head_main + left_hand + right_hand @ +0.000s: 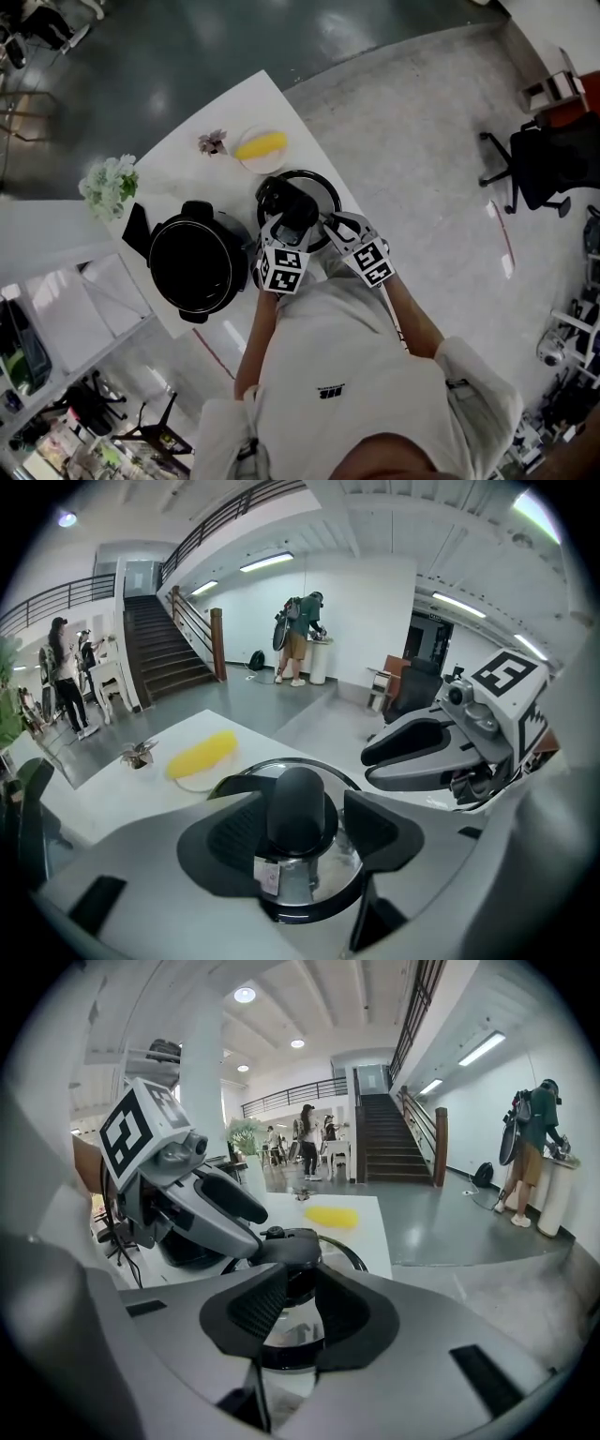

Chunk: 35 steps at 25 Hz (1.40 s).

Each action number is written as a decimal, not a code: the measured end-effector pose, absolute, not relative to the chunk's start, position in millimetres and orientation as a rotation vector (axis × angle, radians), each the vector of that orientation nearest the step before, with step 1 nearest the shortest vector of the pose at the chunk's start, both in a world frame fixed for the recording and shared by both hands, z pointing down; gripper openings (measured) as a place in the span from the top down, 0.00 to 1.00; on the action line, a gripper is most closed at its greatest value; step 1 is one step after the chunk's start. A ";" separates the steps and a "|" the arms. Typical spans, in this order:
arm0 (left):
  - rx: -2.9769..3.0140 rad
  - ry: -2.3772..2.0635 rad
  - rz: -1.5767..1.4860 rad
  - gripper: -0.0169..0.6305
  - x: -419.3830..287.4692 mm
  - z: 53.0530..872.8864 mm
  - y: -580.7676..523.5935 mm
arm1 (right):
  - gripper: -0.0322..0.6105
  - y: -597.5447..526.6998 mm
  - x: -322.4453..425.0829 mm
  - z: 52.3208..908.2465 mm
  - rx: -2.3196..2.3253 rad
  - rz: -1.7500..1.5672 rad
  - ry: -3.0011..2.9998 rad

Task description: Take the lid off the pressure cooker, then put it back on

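Person in white shirt (347, 375): standing at the corner of the white surface (178, 164), holding one gripper in each hand.
Left gripper (300, 822): angling down over the lid, jaws standing apart on either side of the black handle (298, 799), not clamping it, with a sliver of gap showing at one pad.
Right gripper (298, 1297): hovering just beside the left one, jaws parted by a narrow gap, pinching nothing, looking down on the lid's shiny top, with one end of the handle just beyond the tips.
Lid (317, 187): lying flat on the surface, off the cooker, just beside it and near the surface's edge.
Pressure cooker (195, 262): sitting open, showing a dark interior.
Yellow object (261, 144): resting on a pale dish just beyond the lid.
Small plant (213, 142): sitting beside the dish.
White flowers (110, 185): standing at the far corner, well apart from the lid.
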<state>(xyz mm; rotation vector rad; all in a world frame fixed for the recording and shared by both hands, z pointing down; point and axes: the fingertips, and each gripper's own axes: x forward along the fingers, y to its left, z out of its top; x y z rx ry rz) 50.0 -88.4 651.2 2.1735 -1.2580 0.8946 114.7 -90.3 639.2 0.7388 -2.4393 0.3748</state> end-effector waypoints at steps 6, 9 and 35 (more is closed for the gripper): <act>2.140 -1.211 0.947 0.50 51.0 669.3 -100.5 | 0.80 -99.9 121.1 646.2 0.726 0.409 -2.434; 2.128 -1.181 0.965 0.48 53.8 677.7 -104.5 | 0.80 -104.1 124.5 648.4 0.721 0.418 -2.431; 2.071 -1.099 1.043 0.44 61.1 717.7 -120.7 | 0.80 -124.9 131.5 661.5 0.703 0.460 -2.408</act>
